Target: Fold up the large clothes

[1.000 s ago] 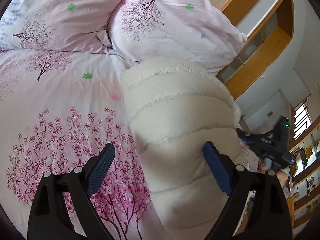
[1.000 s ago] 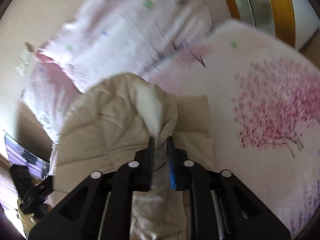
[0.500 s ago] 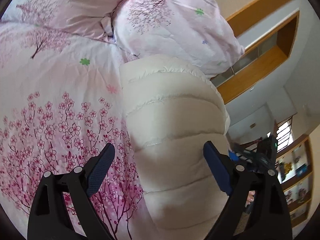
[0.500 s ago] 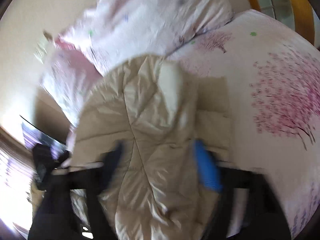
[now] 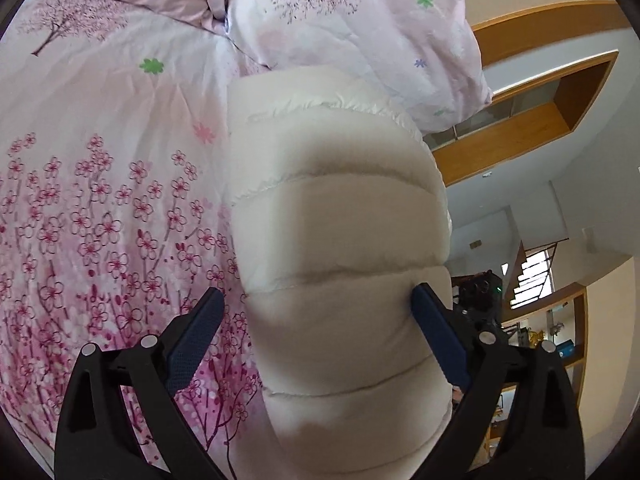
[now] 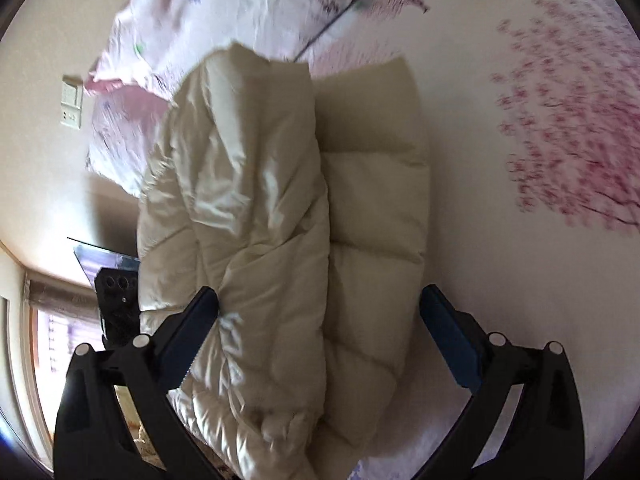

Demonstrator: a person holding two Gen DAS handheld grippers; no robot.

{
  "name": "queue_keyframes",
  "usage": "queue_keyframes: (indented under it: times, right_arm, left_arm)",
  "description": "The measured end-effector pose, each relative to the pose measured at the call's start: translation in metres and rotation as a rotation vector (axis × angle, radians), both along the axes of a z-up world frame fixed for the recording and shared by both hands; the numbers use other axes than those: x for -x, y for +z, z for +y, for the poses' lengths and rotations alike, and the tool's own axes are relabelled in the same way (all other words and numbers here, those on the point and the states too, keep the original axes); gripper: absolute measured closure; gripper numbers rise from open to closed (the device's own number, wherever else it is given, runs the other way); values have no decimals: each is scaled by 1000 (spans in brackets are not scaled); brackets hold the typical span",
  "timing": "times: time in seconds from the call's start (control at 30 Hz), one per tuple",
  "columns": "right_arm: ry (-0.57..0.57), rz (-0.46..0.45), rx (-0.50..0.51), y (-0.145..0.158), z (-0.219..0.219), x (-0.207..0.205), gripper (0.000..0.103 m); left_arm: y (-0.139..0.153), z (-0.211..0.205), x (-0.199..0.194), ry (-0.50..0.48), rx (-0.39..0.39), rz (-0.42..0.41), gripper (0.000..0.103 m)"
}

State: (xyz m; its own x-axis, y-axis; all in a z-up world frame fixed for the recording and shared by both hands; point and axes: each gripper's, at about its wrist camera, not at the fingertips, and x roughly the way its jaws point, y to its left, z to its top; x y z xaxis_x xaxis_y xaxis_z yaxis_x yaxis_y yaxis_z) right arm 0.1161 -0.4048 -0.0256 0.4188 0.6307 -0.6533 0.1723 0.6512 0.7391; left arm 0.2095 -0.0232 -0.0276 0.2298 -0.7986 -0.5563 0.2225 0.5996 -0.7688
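A cream quilted puffer jacket (image 5: 340,248) lies folded lengthwise on a bed with a pink blossom-print cover (image 5: 100,184). In the right wrist view the jacket (image 6: 280,216) shows one half laid over the other, with a quilted panel beside it. My left gripper (image 5: 316,320) is open, its blue pads on either side of the jacket's near end without closing on it. My right gripper (image 6: 320,320) is open and empty, hovering over the jacket's near end.
Two pillows (image 5: 352,20) in the same print lie at the head of the bed, touching the jacket's far end. A wooden window frame (image 5: 520,120) is beyond the bed. A wall switch plate (image 6: 72,100) and a dark device (image 6: 116,304) are to the left.
My right gripper opened and let go of the jacket flap, which now lies folded over. The left gripper moved closer over the jacket, staying open.
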Motion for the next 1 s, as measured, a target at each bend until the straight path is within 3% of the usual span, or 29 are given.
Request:
queue_keyframes:
  times: [0.33, 0.5, 0.57, 0.67, 0.73, 0.8, 0.9, 1.0]
  right_arm:
    - [226, 3, -52, -2, 47, -51, 2]
    - [271, -16, -94, -5, 56, -62, 3]
    - [281, -34, -105, -6, 59, -63, 9]
    - [291, -39, -185, -13, 59, -60, 34]
    - [300, -58, -248, -16, 62, -57, 53]
    - [296, -91, -257, -11, 64, -53, 63]
    - [285, -117, -262, -4, 66, -48, 71]
    - [283, -137, -258, 5, 70, -48, 75]
  left_arm:
    - [-9, -13, -14, -63, 41, 54, 6]
    - [-14, -6, -16, -65, 61, 66, 6]
    - [-17, -5, -15, -72, 68, 70, 6]
    - [-21, -7, -14, -81, 82, 78, 8]
    - [-20, -10, -12, -86, 87, 65, 15]
    - [-15, -10, -9, -92, 88, 36, 26]
    - [-5, -6, -7, -104, 111, -5, 45]
    - [10, -2, -4, -111, 125, -60, 52]
